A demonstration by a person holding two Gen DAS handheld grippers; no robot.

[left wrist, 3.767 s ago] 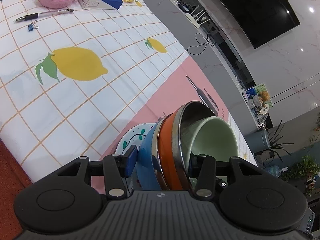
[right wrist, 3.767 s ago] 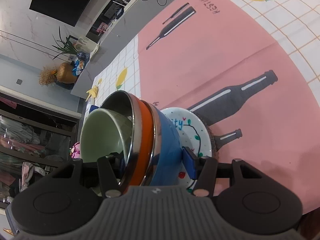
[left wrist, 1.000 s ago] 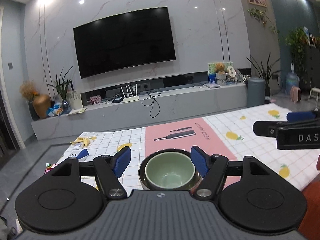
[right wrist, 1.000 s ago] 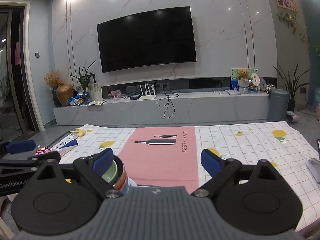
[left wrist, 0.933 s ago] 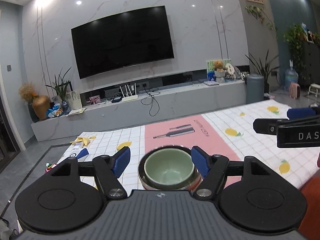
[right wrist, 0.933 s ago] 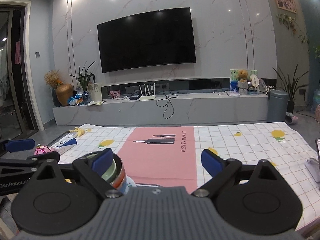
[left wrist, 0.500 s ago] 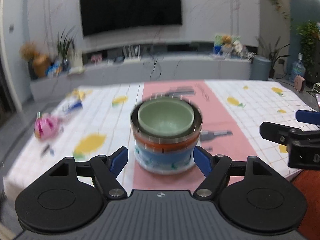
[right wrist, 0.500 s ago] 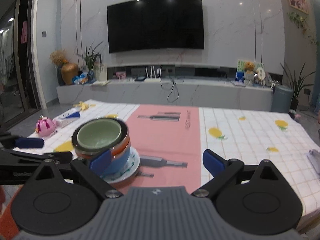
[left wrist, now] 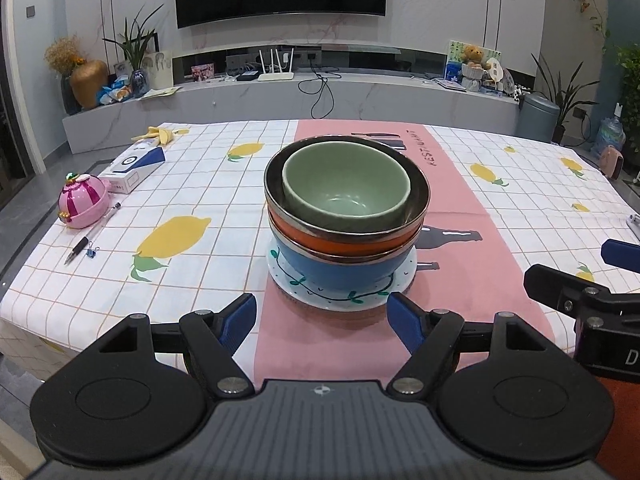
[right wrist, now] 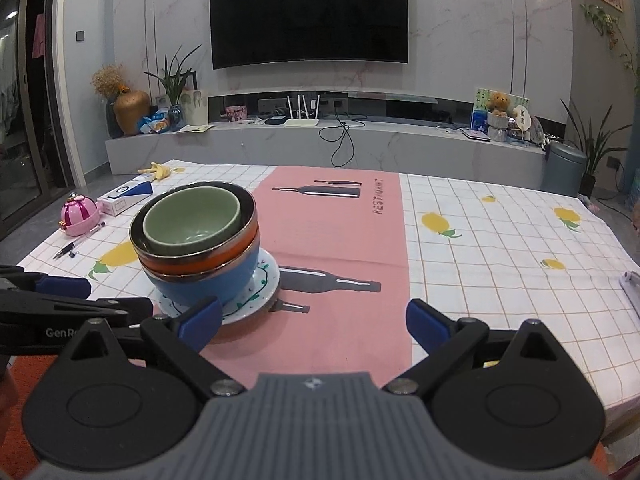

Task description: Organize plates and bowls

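A stack stands upright on the pink strip of the tablecloth: a pale green bowl (left wrist: pixel 346 178) sits inside a steel-lined orange bowl (left wrist: pixel 344 240), which sits in a blue bowl (left wrist: pixel 340 272) on a white plate with a leaf pattern (left wrist: pixel 344 296). My left gripper (left wrist: pixel 322 314) hangs open just in front of the plate, touching nothing. In the right wrist view the same green bowl (right wrist: pixel 192 216), blue bowl (right wrist: pixel 208 284) and plate (right wrist: pixel 266 286) lie to the left. My right gripper (right wrist: pixel 314 320) is open over the bare pink cloth, its left fingertip close to the plate rim.
A pink toy pot (left wrist: pixel 82 200), a pen (left wrist: pixel 92 236), a white and blue box (left wrist: pixel 134 164) and a banana peel (left wrist: pixel 160 134) lie on the table's left side. A white object (right wrist: pixel 632 284) pokes in at the right edge. The table's front edge is just below both grippers.
Earlier both grippers held the tilted stack. Now it stands free on the table, and both grippers have sunk and tipped downward, bringing the whole stack into view.
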